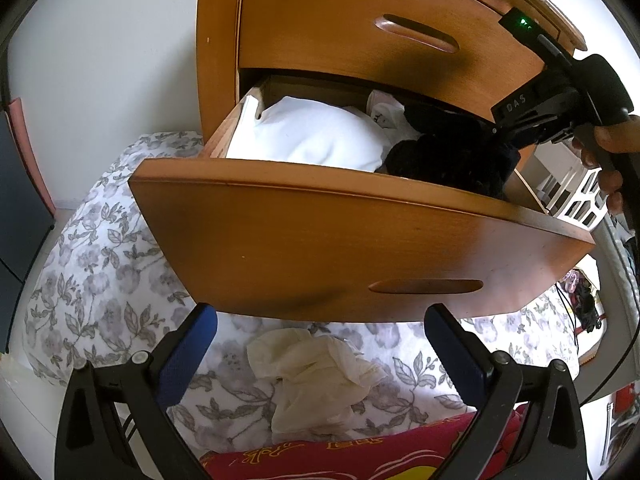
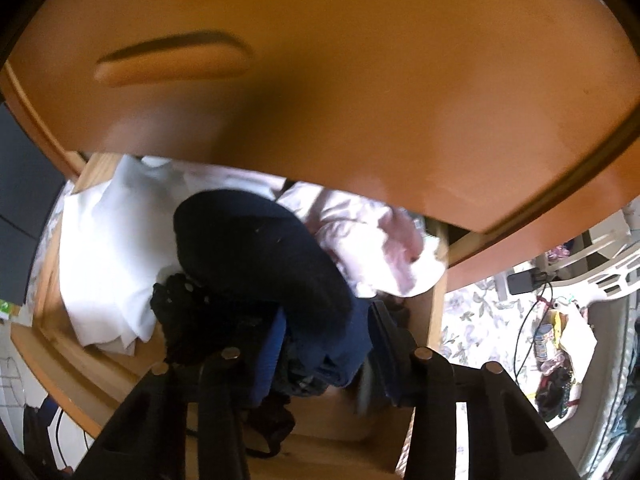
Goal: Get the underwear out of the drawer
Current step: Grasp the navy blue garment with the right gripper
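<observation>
The wooden drawer [image 1: 320,240] stands pulled out, holding a white folded garment [image 1: 312,136] on its left and a dark pile of underwear [image 1: 448,156] on its right. My right gripper [image 1: 516,132], held by a hand, reaches down into the drawer's right end. In the right wrist view the right gripper [image 2: 328,320] is shut on the dark blue underwear [image 2: 256,248], which bunches between the pads. My left gripper [image 1: 320,320] hangs open below the drawer front, nothing between its fingers. A cream garment [image 1: 316,376] lies on the bed under it.
A closed upper drawer [image 1: 360,20] overhangs the open one, close above the right gripper. A pale pink garment [image 2: 372,248] lies at the drawer's back right. Floral bedding [image 1: 100,272] and a red printed cloth [image 1: 360,456] lie below. A white laundry basket [image 1: 580,200] stands to the right.
</observation>
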Available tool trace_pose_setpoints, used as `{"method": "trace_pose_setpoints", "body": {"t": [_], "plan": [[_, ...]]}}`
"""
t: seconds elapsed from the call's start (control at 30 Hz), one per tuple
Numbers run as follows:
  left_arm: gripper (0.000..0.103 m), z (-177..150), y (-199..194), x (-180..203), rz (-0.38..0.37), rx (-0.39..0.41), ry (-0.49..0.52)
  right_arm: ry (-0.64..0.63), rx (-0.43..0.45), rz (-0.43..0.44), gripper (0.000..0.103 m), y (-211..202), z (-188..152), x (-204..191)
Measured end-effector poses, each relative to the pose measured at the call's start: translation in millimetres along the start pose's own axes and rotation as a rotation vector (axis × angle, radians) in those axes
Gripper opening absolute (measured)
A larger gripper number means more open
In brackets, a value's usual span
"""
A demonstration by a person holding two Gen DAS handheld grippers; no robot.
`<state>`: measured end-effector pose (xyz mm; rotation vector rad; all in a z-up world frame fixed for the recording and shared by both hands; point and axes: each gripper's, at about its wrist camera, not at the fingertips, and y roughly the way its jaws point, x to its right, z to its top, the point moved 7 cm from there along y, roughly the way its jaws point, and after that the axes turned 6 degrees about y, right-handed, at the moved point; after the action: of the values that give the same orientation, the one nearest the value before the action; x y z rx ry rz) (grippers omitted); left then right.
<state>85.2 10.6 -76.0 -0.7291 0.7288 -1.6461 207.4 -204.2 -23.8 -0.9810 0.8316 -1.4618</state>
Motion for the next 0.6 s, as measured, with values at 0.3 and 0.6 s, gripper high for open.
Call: {"method": "trace_pose_setpoints", "body": {"t": [0.3,0.6], "plan": [[0.103,-0.8,1.2,-0.7,-0.011,-0.005,-0.008,-0.027,-0.032,0.044,0.043,-0.2,8.6,7.7],[0.103,-0.5,1.7,1.2,-0.006,-0.006,-0.005,0.004,-0.025,0.035,0.043,-4.1,6.9,42.1]]}}
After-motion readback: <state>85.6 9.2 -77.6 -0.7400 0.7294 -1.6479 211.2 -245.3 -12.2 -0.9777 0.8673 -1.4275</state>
